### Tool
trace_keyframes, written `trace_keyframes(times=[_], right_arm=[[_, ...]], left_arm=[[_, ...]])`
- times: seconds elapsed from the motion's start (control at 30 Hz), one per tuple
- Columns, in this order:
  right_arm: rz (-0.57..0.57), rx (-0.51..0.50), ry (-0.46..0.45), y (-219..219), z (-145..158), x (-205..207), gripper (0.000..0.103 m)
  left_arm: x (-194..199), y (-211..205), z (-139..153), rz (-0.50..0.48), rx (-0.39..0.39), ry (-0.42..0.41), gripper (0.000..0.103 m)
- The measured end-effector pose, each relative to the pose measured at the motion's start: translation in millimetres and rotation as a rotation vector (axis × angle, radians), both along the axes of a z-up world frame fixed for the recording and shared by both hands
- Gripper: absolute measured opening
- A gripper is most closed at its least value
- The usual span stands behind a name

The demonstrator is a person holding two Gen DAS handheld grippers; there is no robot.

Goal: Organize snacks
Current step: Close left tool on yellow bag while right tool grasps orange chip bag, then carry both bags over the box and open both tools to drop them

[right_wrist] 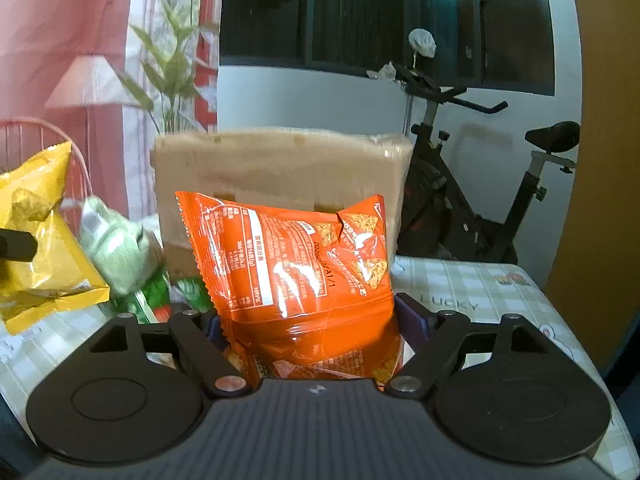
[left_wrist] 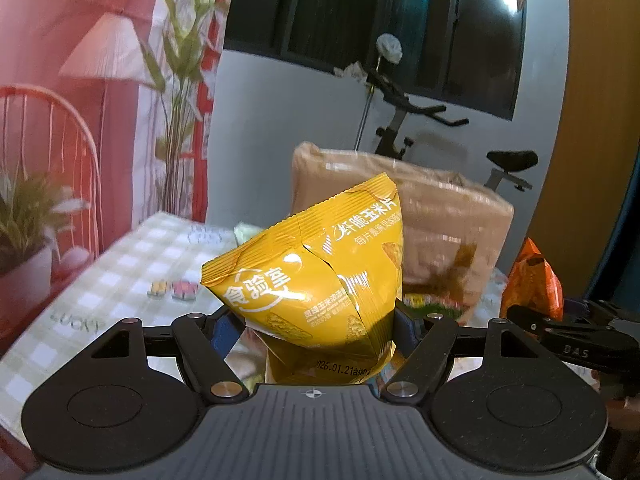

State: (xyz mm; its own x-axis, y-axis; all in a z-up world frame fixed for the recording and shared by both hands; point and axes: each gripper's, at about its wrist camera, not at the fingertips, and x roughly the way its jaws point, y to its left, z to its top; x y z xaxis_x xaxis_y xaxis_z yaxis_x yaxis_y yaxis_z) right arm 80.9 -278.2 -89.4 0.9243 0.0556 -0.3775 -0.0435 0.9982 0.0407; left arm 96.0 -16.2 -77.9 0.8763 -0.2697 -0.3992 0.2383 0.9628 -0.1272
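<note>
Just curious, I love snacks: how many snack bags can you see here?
3 clear ones: a yellow bag gripped in the left tool, an orange bag gripped in the right tool, a pale green bag on the table. More may hide behind them.

A table covered with a pale green-and-white checked cloth (right_wrist: 472, 280) fills the foreground; the word LUCKY is printed on it. Beyond its far right edge stands a black exercise bike (right_wrist: 480, 184), with crumpled white plastic (right_wrist: 422, 42) on its handlebar post. Behind the bike a grey-white wall (left_wrist: 280, 112) carries a dark window (right_wrist: 380, 12). On the far left hangs a printed backdrop (left_wrist: 80, 80) showing a lamp, a red chair and green plants.
</note>
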Motion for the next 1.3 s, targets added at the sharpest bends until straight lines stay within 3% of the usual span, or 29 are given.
trace_keyframes(times=[0.5, 1.0, 1.17, 1.3], right_arm=[[0.058, 0.053, -0.146, -7, 78, 25, 0.081], [0.136, 0.051, -0.186, -14, 125, 118, 0.081], [0.155, 0.08, -0.155, -20, 128, 163, 0.081], [0.141, 0.08, -0.101, -26, 119, 195, 0.082]], left_arm=[[47, -4, 63, -0.022, -0.04, -0.121, 0.076], [131, -25, 111, -0.063, -0.039, -0.138, 0.077], [178, -46, 117, -0.081, -0.056, -0.086, 0.077], [213, -64, 111, -0.084, -0.021, -0.023, 0.077]])
